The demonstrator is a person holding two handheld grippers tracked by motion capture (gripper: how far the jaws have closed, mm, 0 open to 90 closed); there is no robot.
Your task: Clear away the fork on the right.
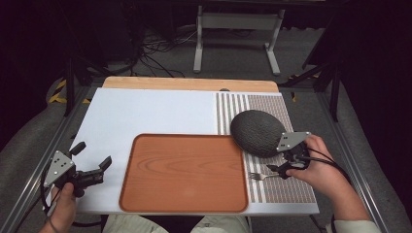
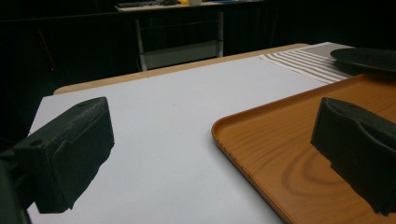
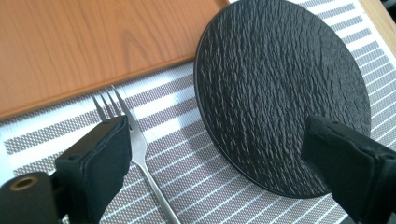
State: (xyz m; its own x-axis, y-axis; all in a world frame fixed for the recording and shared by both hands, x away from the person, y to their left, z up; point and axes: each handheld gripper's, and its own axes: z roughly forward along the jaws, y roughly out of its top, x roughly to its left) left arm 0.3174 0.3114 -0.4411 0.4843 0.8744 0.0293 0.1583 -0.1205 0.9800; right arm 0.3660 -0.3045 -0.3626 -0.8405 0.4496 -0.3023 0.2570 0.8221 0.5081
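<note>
A brown wooden tray (image 1: 184,172) lies at the table's front middle, with nothing on it. To its right a dark textured plate (image 1: 257,132) and a silver fork (image 1: 262,175) lie on a striped placemat (image 1: 286,191). My right gripper (image 1: 284,164) stands open just over the fork's handle, by the plate's near edge. In the right gripper view the fork (image 3: 140,156) lies against the inner face of the left jaw, and the plate (image 3: 280,84) reaches between the jaws of the right gripper (image 3: 224,140). My left gripper (image 1: 92,155) is open at the tray's left, its jaws (image 2: 215,126) holding nothing.
A white mat (image 1: 145,116) covers the table's left and middle, and a wooden table edge (image 1: 189,83) runs along the back. Beyond the table, cables and a metal stand (image 1: 238,22) sit on the grey floor. The tray's rim (image 2: 233,144) curves between the left jaws.
</note>
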